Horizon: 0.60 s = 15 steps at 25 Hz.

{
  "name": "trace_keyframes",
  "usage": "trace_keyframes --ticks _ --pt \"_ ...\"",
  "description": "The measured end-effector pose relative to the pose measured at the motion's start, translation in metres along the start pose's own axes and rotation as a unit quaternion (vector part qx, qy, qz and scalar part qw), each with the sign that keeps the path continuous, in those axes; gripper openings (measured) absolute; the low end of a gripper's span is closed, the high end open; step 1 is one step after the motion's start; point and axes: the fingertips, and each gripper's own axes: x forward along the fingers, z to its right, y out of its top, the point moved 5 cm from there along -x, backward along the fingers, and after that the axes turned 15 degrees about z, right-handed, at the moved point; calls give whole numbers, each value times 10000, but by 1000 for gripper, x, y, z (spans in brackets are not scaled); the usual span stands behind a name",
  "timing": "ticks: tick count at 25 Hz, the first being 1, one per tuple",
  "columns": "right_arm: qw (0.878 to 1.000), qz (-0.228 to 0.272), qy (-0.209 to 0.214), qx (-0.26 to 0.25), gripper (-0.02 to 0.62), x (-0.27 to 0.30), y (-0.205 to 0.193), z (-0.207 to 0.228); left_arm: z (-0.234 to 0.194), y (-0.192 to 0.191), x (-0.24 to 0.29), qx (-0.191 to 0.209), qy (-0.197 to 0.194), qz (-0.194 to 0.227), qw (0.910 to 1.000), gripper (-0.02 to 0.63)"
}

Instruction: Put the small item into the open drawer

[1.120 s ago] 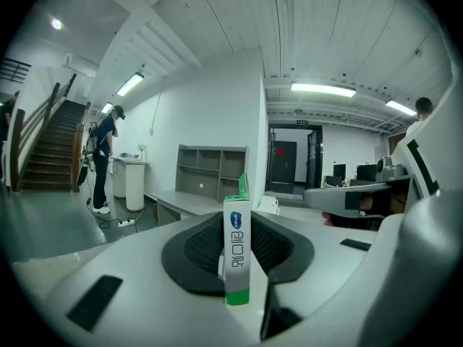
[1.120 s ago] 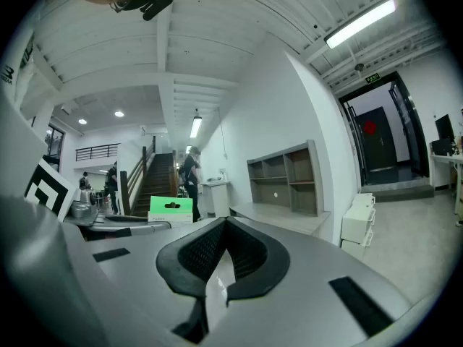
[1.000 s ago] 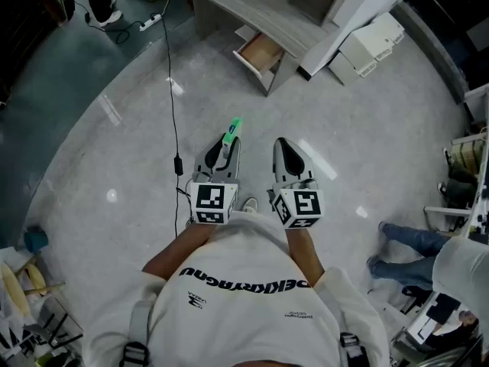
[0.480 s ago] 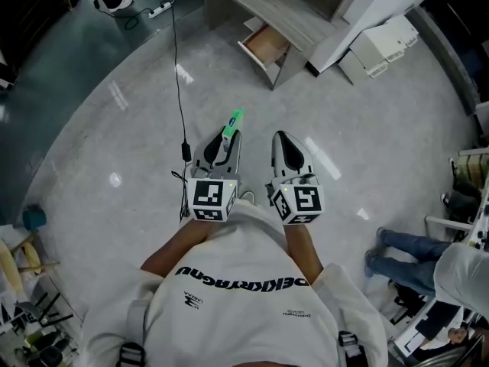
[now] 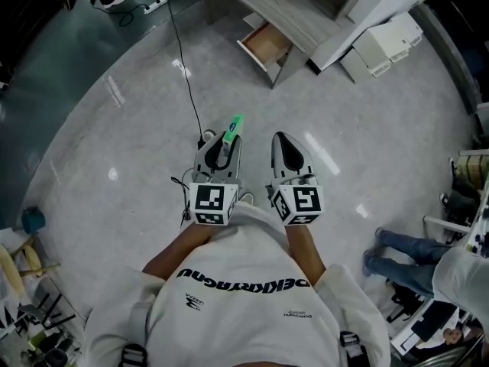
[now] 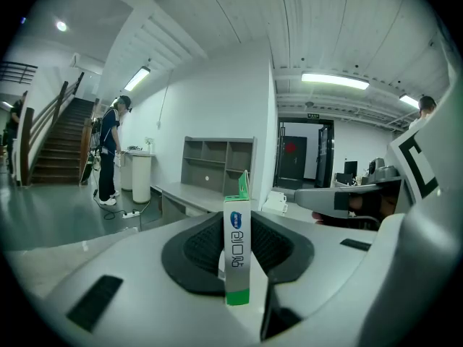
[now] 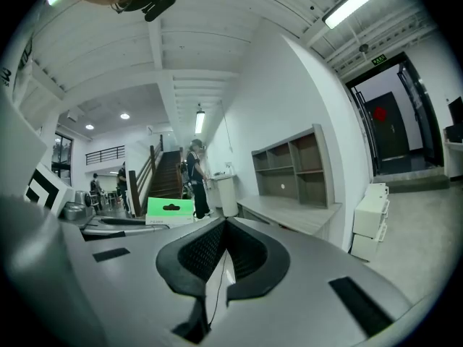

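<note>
We are holding both claws side by side just ahead of our chest. Our left claw (image 5: 228,138) is clamping the small item (image 5: 234,125), a slim white box with green ends. The box is standing upright between the pads, its green tab poking past the tips toward 12 o'clock. Our right claw (image 5: 281,142), at 3 o'clock of the left, is carrying nothing, its jaws pressed together. A black cable (image 5: 183,67) is trailing across the floor (image 5: 367,113) toward 11 o'clock. Farther off at 12 o'clock, the open drawer (image 5: 263,43) is jutting out from the table (image 5: 267,2).
</note>
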Motion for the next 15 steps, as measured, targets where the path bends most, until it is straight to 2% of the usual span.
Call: trace_keyframes --ticks 9,15 --pt "9995 -153 -236 -109 32 116 -15 17 -72 -5 95 -113 -301 -70 9995 98" --pt "9981 -153 -585 -138 32 203 -5 22 -128 7 169 -123 -725 -206 9971 98"
